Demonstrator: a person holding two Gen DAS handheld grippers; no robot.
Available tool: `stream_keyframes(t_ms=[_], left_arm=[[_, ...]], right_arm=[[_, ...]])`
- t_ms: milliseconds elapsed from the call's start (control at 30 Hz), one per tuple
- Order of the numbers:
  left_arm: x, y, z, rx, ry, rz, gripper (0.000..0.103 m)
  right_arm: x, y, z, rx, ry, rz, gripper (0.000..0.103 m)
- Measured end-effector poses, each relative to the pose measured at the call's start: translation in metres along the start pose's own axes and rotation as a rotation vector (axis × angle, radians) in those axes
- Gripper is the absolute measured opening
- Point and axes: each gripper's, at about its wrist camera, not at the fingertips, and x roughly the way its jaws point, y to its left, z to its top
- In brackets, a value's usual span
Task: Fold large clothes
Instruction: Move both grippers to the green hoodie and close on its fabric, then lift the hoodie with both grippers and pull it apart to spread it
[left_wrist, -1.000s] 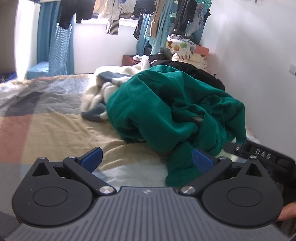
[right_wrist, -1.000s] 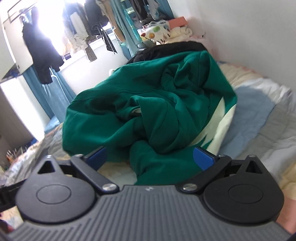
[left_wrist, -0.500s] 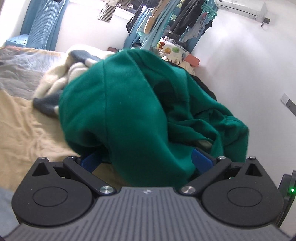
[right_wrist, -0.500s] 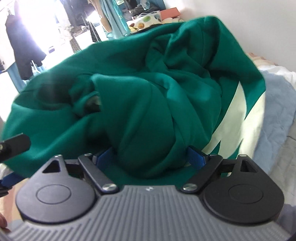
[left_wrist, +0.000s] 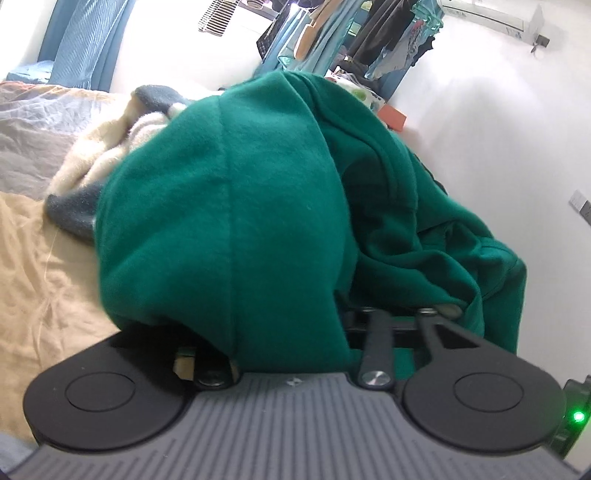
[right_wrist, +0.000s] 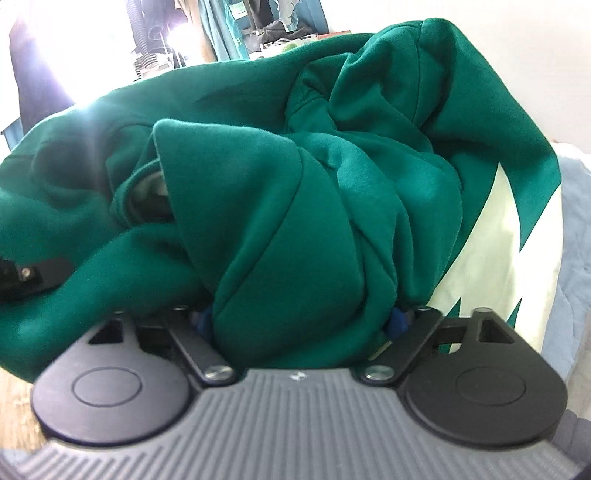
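Observation:
A crumpled green sweatshirt (left_wrist: 229, 206) lies heaped on the bed and fills both wrist views. My left gripper (left_wrist: 291, 332) is pushed into its near edge. Its jaws are closing on a thick fold, and the fingertips are buried under the cloth. My right gripper (right_wrist: 301, 321) is at another bunched fold of the same sweatshirt (right_wrist: 295, 184). Its jaws are closing too, with the blue pads (right_wrist: 397, 321) pressed against both sides of the fold. A pale cream print (right_wrist: 498, 258) shows on the right of the garment. A black part of the left gripper (right_wrist: 33, 277) shows at the left edge.
The heap rests on a patchwork bedspread, beige (left_wrist: 37, 277) on the left and pale blue (right_wrist: 576, 221) on the right. A fluffy cream and grey-blue garment (left_wrist: 92, 166) lies behind the sweatshirt. A white wall (left_wrist: 498, 147) runs along the right. Hanging clothes (left_wrist: 332, 33) crowd the back.
Both grippers have come down and forward into the green heap. The left jaws went from wide to narrow around a fold. The right jaws drew in on another fold.

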Motion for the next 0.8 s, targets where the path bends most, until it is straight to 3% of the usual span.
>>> stream_keyframes(t_ms=[33, 133, 400, 533, 800], left_arm=[[-0.004, 0.003, 0.002, -0.011, 0.003, -0.005, 0.024], [-0.023, 0.003, 0.007, -0.011, -0.004, -0.005, 0.015], [-0.088, -0.025, 0.011, 0.058, -0.061, 0.016, 0.01], [-0.129, -0.029, 0.013, 0.037, -0.075, 0.029, 0.009], [-0.227, -0.026, 0.002, 0.072, -0.141, 0.107, 0.007]], right_arm=[[-0.002, 0.001, 0.0, -0.009, -0.001, -0.003, 0.077], [-0.009, 0.005, 0.002, -0.027, -0.008, 0.003, 0.069], [-0.058, 0.008, -0.008, -0.021, -0.077, 0.041, 0.044], [-0.08, 0.013, -0.012, -0.054, -0.092, 0.069, 0.04], [-0.136, 0.011, -0.007, -0.106, -0.13, 0.225, 0.037]])
